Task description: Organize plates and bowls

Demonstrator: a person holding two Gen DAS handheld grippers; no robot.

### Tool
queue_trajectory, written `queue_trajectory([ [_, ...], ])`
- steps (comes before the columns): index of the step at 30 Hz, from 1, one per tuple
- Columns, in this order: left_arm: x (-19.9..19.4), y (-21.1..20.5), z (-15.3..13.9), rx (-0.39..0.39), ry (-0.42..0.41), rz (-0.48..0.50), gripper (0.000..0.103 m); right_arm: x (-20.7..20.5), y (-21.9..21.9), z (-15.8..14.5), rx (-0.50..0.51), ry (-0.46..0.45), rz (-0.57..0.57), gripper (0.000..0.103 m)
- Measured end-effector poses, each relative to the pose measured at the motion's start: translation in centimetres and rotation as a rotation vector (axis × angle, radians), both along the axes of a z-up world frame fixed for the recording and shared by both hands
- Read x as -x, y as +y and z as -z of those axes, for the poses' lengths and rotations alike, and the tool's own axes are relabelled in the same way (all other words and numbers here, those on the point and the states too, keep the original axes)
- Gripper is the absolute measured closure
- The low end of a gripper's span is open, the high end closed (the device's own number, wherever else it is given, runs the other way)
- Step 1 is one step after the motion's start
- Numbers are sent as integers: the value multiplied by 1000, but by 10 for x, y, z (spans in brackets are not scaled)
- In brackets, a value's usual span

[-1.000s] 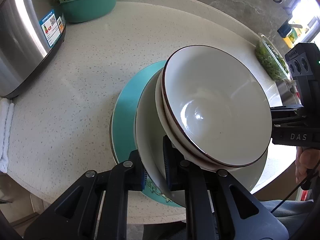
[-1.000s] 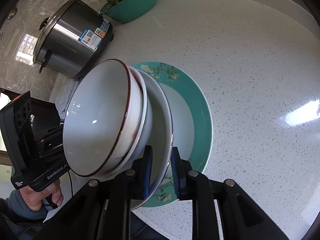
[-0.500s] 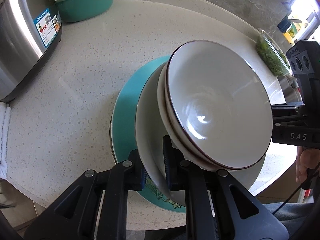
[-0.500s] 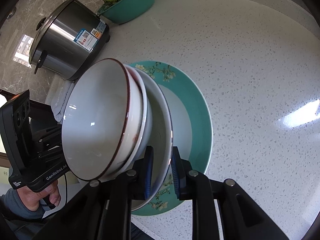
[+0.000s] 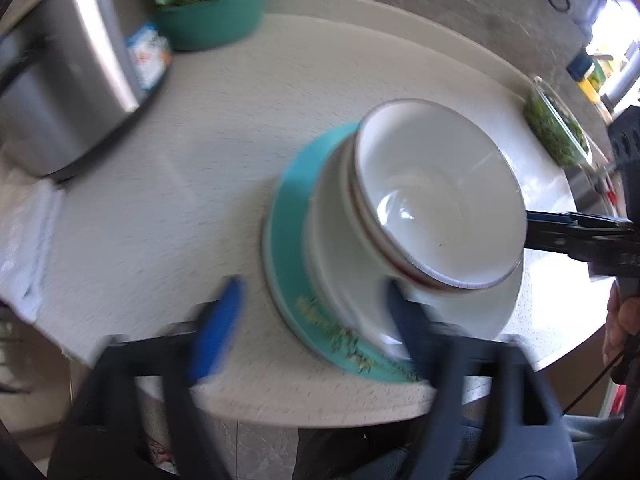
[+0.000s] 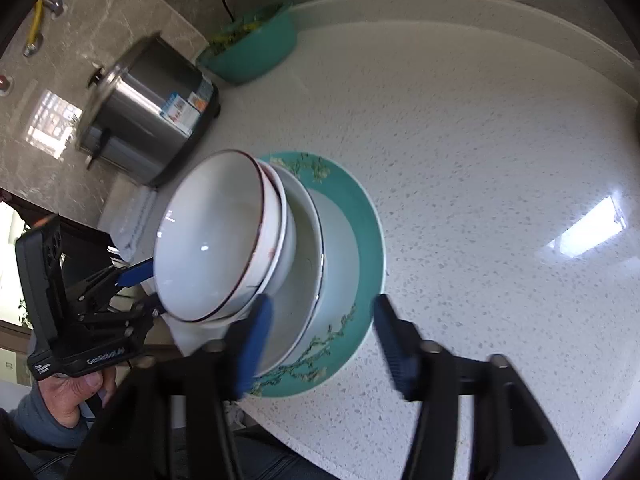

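Observation:
A stack stands on the speckled counter: a teal flowered plate [image 5: 288,240] [image 6: 360,216], a white deep plate [image 5: 332,248] [image 6: 304,280] on it, and two nested white bowls with dark rims [image 5: 436,184] [image 6: 212,232] on top. My left gripper [image 5: 310,326] [image 6: 142,292] is opening, and its blue pads stand wide on either side of the plates' near rim without pressing. My right gripper [image 6: 324,344] [image 5: 536,232] is opening too, with the plates' rim between its spread pads and untouched. The left wrist view is blurred.
A steel rice cooker [image 5: 68,92] [image 6: 148,108] and a teal basin of greens [image 5: 212,16] [image 6: 256,48] stand at the back. A glass dish of greens [image 5: 556,128] sits at the right. A white cloth [image 5: 28,240] lies by the counter's edge. A person's hand [image 6: 72,396] holds the left gripper.
Both grippers were shut on the white plate's rim; now both have let go and their jaws stand wide. Both hands have drawn back and up a little. The stack rests on the teal plate.

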State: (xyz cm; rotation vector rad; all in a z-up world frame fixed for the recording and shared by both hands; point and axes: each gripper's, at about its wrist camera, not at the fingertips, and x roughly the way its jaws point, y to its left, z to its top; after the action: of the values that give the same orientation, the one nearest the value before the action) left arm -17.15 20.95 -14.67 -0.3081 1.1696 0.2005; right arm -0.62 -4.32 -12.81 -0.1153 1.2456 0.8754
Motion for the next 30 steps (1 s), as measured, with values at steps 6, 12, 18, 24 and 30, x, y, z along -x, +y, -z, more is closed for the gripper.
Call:
queue_trajectory([
  [6,29,-3,-33,-81,-20,-125,0,6,-26,-29,-48,-45,37,0],
  [12,37,-30,-60,-135,-39,-136,0,18,-40,-44,-34,-88,58,0],
  [18,26,-42,-72,-133,-38,-98,0,28,-48,-53,-6,-140,140,0],
  [24,17,-15,-75,-113,-51,-89,0,39,-46,-58,5,-160,244,0],
  [30,8,18,-69,-33,-51,-54,0,56,-32,-66,24,-186,349,0],
])
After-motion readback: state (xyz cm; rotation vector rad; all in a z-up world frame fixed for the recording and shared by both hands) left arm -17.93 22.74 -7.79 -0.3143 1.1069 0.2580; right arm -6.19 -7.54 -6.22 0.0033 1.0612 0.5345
